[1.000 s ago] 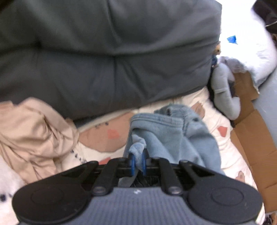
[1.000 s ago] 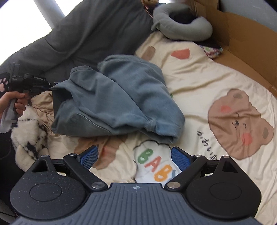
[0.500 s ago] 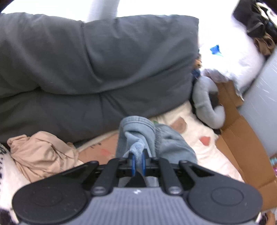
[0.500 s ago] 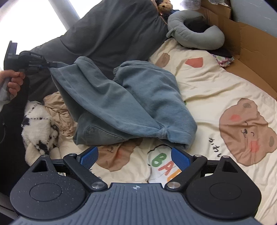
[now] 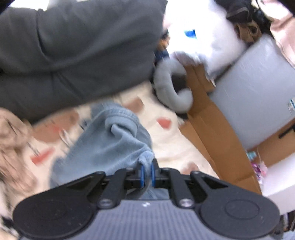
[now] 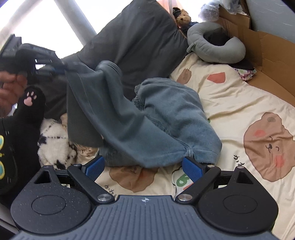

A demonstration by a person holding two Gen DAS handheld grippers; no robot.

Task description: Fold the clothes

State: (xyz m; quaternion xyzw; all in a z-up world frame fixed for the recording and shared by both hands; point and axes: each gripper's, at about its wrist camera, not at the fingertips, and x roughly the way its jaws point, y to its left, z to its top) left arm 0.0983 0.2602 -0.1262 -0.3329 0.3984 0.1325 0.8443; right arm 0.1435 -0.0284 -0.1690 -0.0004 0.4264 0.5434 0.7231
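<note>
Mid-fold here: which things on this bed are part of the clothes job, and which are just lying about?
Job:
blue fleece sweatshirt
left gripper, clamped on its edge
right gripper, open, empty
crumpled beige garment

Lying about:
dark grey duvet
grey U-shaped cushion
brown teddy bear
cardboard sheet

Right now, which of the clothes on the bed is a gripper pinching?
The blue sweatshirt. The left gripper pinches its edge; the beige garment and fluffy black-and-white one lie untouched.
</note>
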